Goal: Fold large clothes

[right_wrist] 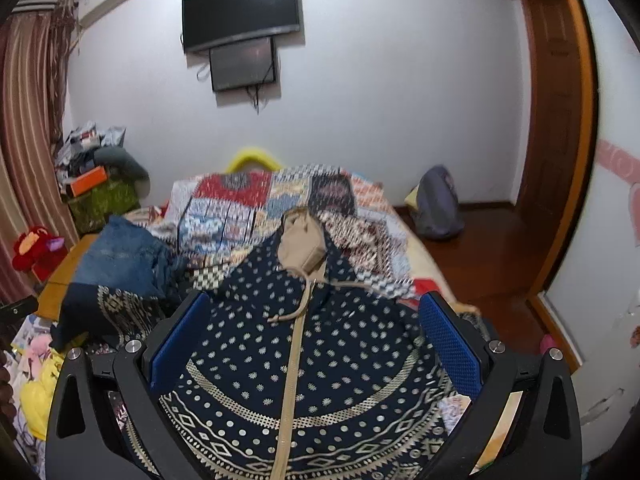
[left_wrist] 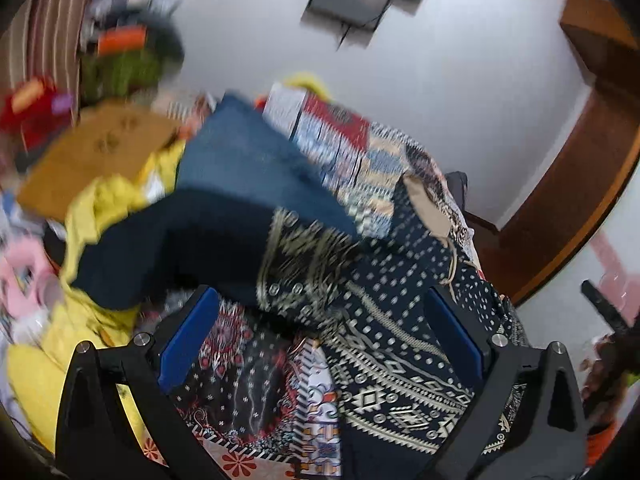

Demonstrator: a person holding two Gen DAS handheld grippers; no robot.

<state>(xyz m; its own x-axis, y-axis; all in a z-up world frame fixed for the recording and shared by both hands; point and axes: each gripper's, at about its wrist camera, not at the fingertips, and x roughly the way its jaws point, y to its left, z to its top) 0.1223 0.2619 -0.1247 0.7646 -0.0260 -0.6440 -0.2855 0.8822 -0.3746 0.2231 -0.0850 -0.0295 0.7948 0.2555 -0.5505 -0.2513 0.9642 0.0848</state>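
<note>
A large navy hooded jacket (right_wrist: 320, 360) with cream dots, geometric bands, a tan zipper and a tan-lined hood lies spread on the bed. Its sleeve and left side (left_wrist: 320, 272) show in the blurred left wrist view. My right gripper (right_wrist: 316, 344) hovers open over the jacket's front, blue pads wide apart, nothing between them. My left gripper (left_wrist: 324, 332) is also open, above the jacket's left edge and the patterned bedcover. Neither gripper holds cloth.
A patchwork bedcover (right_wrist: 248, 208) covers the bed. Folded blue jeans (right_wrist: 120, 256) lie at the left. Yellow clothes (left_wrist: 100, 208), a brown board (left_wrist: 100, 152) and a red toy (right_wrist: 32, 248) crowd the left side. A TV (right_wrist: 240, 12) hangs on the wall; a grey bag (right_wrist: 436, 204) sits by the door.
</note>
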